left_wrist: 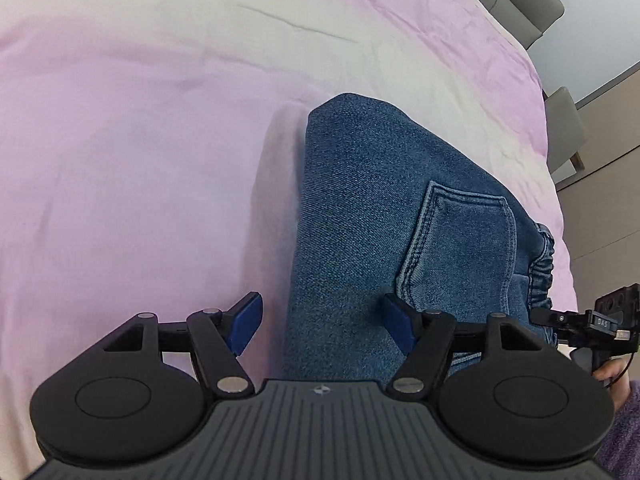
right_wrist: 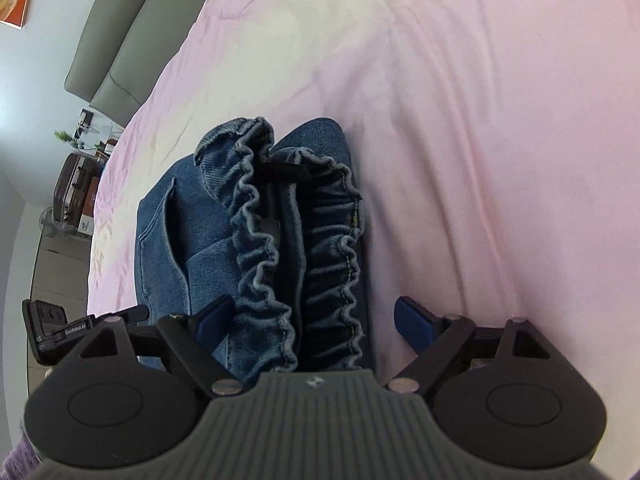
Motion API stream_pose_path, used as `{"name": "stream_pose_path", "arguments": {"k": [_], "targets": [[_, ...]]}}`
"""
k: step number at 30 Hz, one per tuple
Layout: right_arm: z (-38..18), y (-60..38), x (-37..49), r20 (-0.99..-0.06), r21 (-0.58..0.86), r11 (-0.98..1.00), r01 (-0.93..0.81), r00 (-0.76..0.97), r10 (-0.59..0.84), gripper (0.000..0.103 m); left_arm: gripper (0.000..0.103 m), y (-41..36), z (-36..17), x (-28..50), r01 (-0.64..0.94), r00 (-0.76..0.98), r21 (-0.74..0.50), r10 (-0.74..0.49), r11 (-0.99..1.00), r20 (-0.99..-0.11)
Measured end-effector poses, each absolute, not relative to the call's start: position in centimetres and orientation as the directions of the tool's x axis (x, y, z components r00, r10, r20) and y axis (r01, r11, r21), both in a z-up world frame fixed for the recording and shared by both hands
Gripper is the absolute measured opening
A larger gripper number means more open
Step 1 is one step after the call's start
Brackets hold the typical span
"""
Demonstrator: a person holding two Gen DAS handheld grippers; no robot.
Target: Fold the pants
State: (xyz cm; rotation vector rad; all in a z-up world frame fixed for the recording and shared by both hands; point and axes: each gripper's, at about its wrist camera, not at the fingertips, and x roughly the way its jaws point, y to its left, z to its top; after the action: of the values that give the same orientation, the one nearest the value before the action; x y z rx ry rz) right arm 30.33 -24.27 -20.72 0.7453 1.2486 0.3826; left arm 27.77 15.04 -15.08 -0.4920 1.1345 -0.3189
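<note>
The pants (left_wrist: 384,216) lie on the pink bedsheet (left_wrist: 140,140) as a compact denim bundle, so the folding seems almost finished; perhaps only a last tidy of the gathered waistband (right_wrist: 288,248) is left. The left gripper (left_wrist: 322,322) hangs just above the bundle's near edge, jaws wide apart and holding nothing, with the denim between and ahead of them. The right gripper (right_wrist: 314,322) also stands wide open and empty, and the waistband runs forward between its jaws.

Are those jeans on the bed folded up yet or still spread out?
Folded. The jeans lie as a compact bundle on the pink bedsheet, with the elastic waistband doubled into two stacked layers.
</note>
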Motion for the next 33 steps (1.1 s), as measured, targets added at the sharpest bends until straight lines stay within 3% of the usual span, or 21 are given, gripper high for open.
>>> {"name": "stream_pose_path", "arguments": {"k": [2, 5, 7, 9, 15, 23, 33], "targets": [[-21.5, -24.1, 31.0, -0.702, 0.703, 0.701, 0.122, 0.281, 0.655, 0.081, 0.08, 14.9, -15.7, 28.4, -0.017, 0.378, -0.538, -0.492, 0.843, -0.784], [-22.3, -24.0, 31.9, -0.678, 0.729, 0.674, 0.118, 0.265, 0.686, 0.07, 0.076, 15.0, -16.3, 28.7, -0.014, 0.368, -0.555, -0.511, 0.832, -0.777], [-22.6, -23.9, 32.3, -0.668, 0.738, 0.666, 0.109, 0.259, 0.698, 0.062, 0.069, 15.0, -16.3, 28.7, -0.008, 0.363, -0.562, -0.522, 0.827, -0.772], [-22.5, -23.5, 32.3, -0.675, 0.729, 0.679, 0.089, 0.258, 0.691, 0.06, 0.053, 14.7, -16.2, 28.8, -0.013, 0.359, -0.566, -0.525, 0.824, -0.772], [-20.6, -21.8, 32.1, -0.72, 0.672, 0.739, 0.048, 0.278, 0.636, 0.048, 0.041, 12.7, -14.5, 27.9, -0.009, 0.392, -0.483, -0.441, 0.876, -0.808], [-16.0, -19.7, 31.1, -0.765, 0.592, 0.806, 0.011, 0.322, 0.557, 0.04, 0.032, 11.7, -11.2, 25.9, 0.028, 0.451, -0.421, -0.387, 0.907, -0.804], [-8.6, -16.4, 28.6, -0.764, 0.561, 0.826, -0.056, 0.35, 0.542, 0.039, 0.03, 14.9, -6.0, 21.6, 0.053, 0.502, -0.428, -0.394, 0.902, -0.77]]}}
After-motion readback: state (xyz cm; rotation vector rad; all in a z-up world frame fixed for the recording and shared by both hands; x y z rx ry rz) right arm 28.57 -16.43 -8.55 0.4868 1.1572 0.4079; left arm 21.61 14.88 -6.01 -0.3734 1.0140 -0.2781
